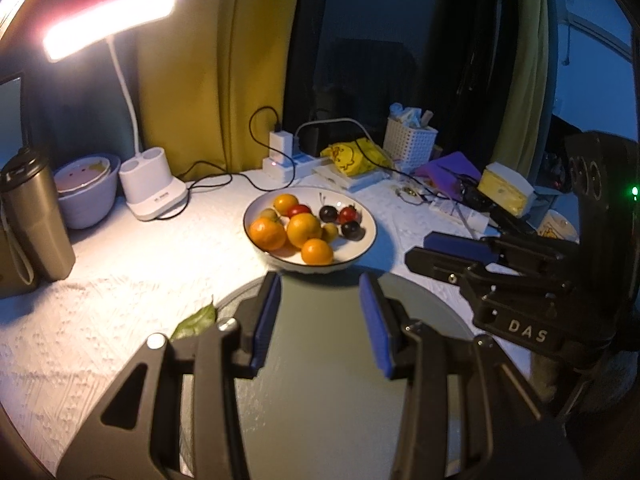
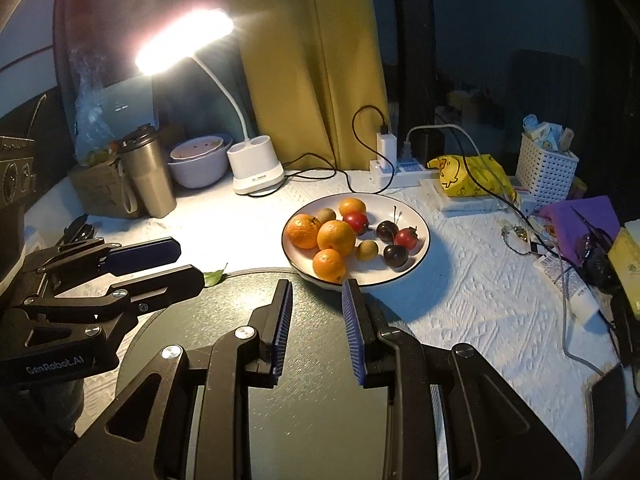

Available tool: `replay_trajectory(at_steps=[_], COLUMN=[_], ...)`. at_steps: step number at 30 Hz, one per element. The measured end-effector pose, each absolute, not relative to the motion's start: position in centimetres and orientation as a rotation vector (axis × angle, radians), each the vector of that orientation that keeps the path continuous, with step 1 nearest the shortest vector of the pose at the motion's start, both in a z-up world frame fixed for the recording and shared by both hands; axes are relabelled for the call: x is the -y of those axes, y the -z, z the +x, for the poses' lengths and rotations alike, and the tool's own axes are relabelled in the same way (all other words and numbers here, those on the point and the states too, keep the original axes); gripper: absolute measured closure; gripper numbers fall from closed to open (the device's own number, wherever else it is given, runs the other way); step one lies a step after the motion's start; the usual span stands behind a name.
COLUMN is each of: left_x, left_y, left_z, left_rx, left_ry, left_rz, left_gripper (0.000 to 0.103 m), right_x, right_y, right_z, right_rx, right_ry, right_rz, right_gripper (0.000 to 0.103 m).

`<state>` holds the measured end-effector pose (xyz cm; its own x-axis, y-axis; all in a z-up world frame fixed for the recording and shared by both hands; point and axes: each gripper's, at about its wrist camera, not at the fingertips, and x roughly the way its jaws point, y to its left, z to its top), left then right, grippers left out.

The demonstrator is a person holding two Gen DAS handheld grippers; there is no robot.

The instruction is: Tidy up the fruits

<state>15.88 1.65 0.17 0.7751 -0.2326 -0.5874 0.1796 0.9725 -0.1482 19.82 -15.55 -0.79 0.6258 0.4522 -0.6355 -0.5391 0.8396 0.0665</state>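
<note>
Left wrist view alone shows a yellow cheese-patterned box (image 1: 505, 193) near the table's right edge; right wrist view alone shows a clear bag (image 2: 93, 120) back left. Left gripper (image 1: 320, 316) narrowly parted, empty. Right gripper (image 2: 316, 320) at its narrowest, a gap showing, empty. Both over a dark round plate (image 2: 224, 308). White fruit plate (image 2: 416, 216) mid-table; round, no long axis.

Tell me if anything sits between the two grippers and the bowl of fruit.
Nothing visible does. The left gripper and right gripper both hang over the bare dark green plate, and the white bowl with oranges, kiwis and dark plums lies just beyond its far edge. The leaf lies off to the left, out of the way.
</note>
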Motion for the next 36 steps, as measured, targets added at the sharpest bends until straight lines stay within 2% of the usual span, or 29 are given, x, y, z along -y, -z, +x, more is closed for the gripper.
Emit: replay_trajectory(at_steps=[11, 14, 16, 18, 23, 26, 28, 32, 33, 35, 36], left_x=[-2.1, -2.2, -2.3, -2.4, -2.0, -1.6, -1.5, -1.3, -1.3, -1.4, -1.4], left_y=[-2.0, -2.6, -3.2, -3.7, -5.2, -5.9, -6.4, -7.2, -7.4, -7.6, -7.7], left_z=[12.3, 11.4, 10.9, 10.3, 9.0, 8.5, 8.1, 7.7, 7.7, 7.7, 7.6], left_rx=[-0.591, -0.572, -0.554, -0.534, -0.496, -0.476, -0.457, -0.42, -0.417, -0.406, -0.399], left_ry=[0.212, 0.207, 0.207, 0.21, 0.217, 0.219, 0.221, 0.21, 0.201, 0.18, 0.173], left_rz=[-0.059, -0.063, -0.07, -0.077, -0.072, -0.066, -0.066, -0.071, -0.075, -0.085, -0.089], left_gripper=[0.058, 0.054, 0.041, 0.035, 0.035, 0.029, 0.012, 0.007, 0.007, 0.007, 0.007], right_x=[15.5, 15.5, 15.6, 15.7, 16.1, 16.5, 16.7, 17.2, 17.4, 17.9, 18.1], right_y=[-1.4, -2.1, -2.5, -2.9, -4.4, -5.4, -6.0, -7.0, -7.2, -7.6, -7.7], right_z=[16.5, 15.7, 15.1, 14.7, 13.3, 12.5, 12.1, 11.5, 11.4, 11.3, 11.4], right_rx=[-0.636, -0.618, -0.605, -0.595, -0.558, -0.536, -0.522, -0.491, -0.484, -0.47, -0.467], right_ry=[-0.564, -0.563, -0.562, -0.561, -0.552, -0.545, -0.539, -0.526, -0.523, -0.52, -0.516], right_rz=[-0.151, -0.153, -0.154, -0.155, -0.151, -0.146, -0.143, -0.136, -0.133, -0.121, -0.121], right_gripper=[0.075, 0.075, 0.075, 0.075, 0.074, 0.065, 0.065, 0.062, 0.058, 0.04, 0.037])
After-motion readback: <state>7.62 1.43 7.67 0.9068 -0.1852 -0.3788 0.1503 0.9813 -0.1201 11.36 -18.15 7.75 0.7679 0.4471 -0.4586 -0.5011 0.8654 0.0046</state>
